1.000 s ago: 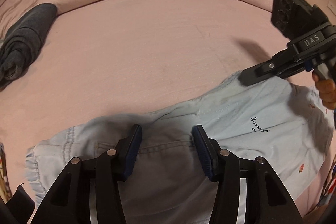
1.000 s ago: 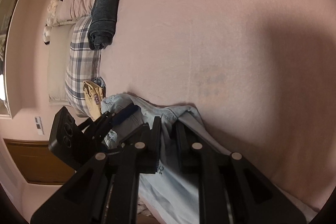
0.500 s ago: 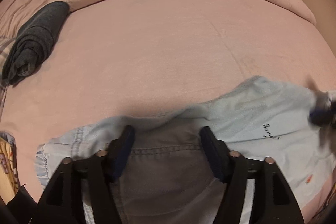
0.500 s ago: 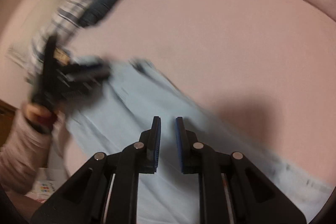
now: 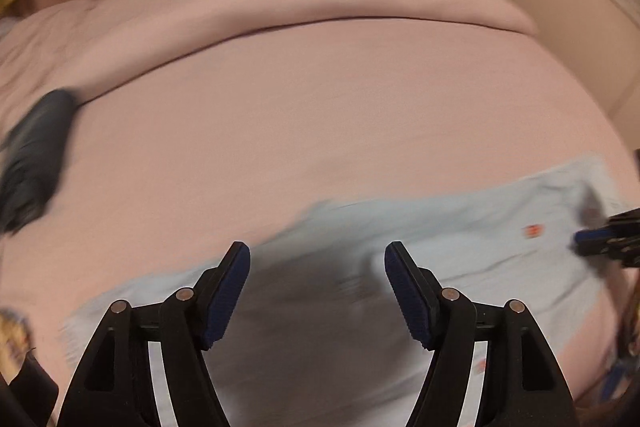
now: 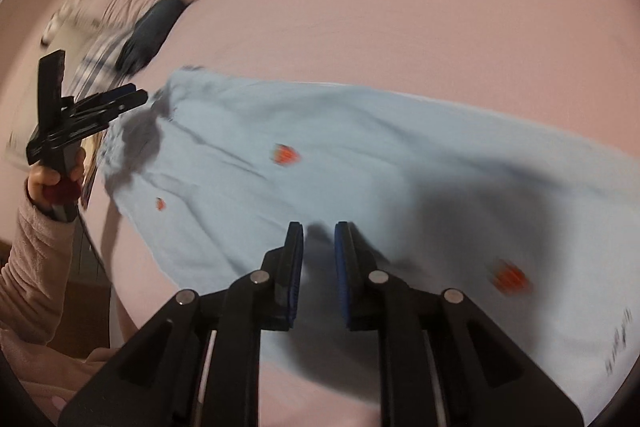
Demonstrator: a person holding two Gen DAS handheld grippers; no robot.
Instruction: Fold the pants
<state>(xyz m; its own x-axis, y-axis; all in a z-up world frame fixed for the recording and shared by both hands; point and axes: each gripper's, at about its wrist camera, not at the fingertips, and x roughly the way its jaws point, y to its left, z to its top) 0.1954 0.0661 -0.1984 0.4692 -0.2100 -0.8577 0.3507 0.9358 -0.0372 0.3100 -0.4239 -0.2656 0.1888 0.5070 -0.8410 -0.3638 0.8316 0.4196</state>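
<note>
Lying flat on bed [image 5: 320, 115]: pants [image 6: 360, 155]; L gripper [image 5: 317, 259] fingers wide apart, R gripper [image 6: 319, 239] narrowly apart, both holding nothing.

Both grippers are matte black plastic with angular, triangular cut-outs in their frames. On the left gripper [image 5: 317, 287] each finger ends in a ribbed dark-blue pad, and round silver screw heads sit on the linkage joints, two per side. The right gripper [image 6: 318, 267] has the same build: blue-edged pads on flat black fingers [image 6: 294, 267] and four silver screws across its arms. Seen from the right wrist camera, the left gripper carries a flat black block on top, and a thin dark cable hangs below its handle. The left hand [image 6: 52, 183] shows bare skin around a red grip, with a fuzzy pale-pink sleeve [image 6: 28, 267] covering the forearm.
</note>
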